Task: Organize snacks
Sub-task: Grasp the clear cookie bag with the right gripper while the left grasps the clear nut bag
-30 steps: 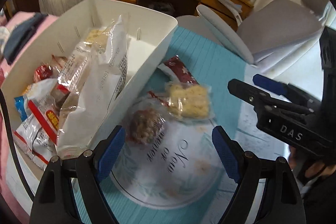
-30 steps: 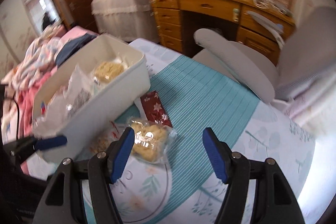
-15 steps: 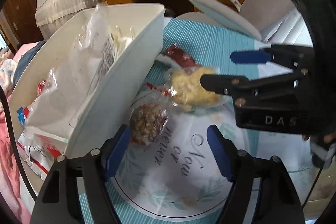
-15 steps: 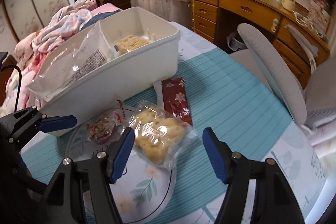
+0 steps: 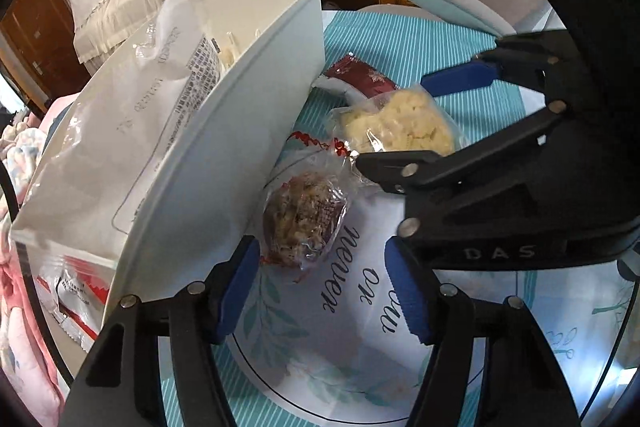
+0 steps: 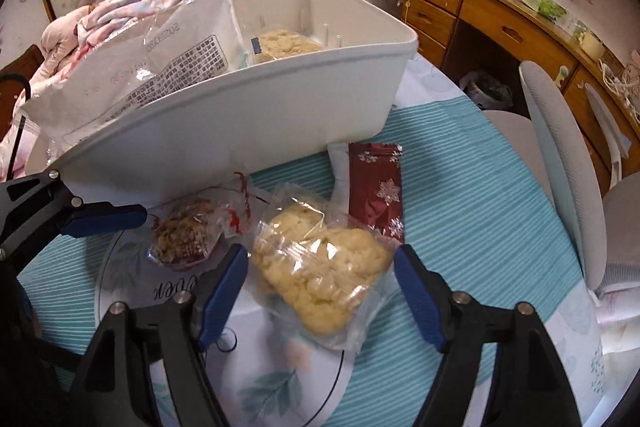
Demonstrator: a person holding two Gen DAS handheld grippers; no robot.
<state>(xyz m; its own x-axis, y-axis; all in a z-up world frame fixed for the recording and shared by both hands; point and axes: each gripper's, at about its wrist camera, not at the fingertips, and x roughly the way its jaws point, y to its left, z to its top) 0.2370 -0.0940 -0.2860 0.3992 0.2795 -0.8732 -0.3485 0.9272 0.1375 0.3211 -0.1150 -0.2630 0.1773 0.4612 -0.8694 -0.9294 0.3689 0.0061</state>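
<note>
left gripper (image 5: 322, 285), jaws just narrowing yet clear, frames the brown snack (image 5: 304, 217) beside the white bin (image 5: 240, 131); right gripper (image 6: 320, 291), jaws just widening, straddles the yellow snack (image 6: 324, 279) without touching

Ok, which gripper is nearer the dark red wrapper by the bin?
Right. The right gripper straddles the yellow snack bag lying beside the dark red wrapper; the left gripper sits farther off, at the brown snack.

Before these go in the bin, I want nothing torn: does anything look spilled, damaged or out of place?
Nothing looks spilled or torn. Three snacks lie outside the white bin: a brown cluster pack, a yellow puffed pack and a dark red bar. A large bag sticks up past the bin's rim.
</note>
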